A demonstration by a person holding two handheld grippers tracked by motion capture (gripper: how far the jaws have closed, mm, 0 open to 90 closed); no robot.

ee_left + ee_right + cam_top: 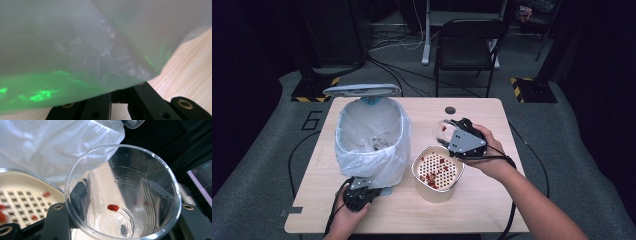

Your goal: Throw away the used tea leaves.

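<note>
Right gripper (455, 131) jaws grasp a clear cup (122, 192) beside the strainer (438, 172); left gripper (362, 186) jaws clenched under the bin bag (372, 145).

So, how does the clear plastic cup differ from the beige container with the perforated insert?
The clear plastic cup is see-through and held tilted in the right tongs; the beige container is opaque and stands upright on the table. The cup holds one red piece; the container's perforated insert carries many. The cup looks narrower than the container. Both are round and open-topped.

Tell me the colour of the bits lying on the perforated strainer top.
Red, on the cream strainer; bits are clearest in the high view.
</note>
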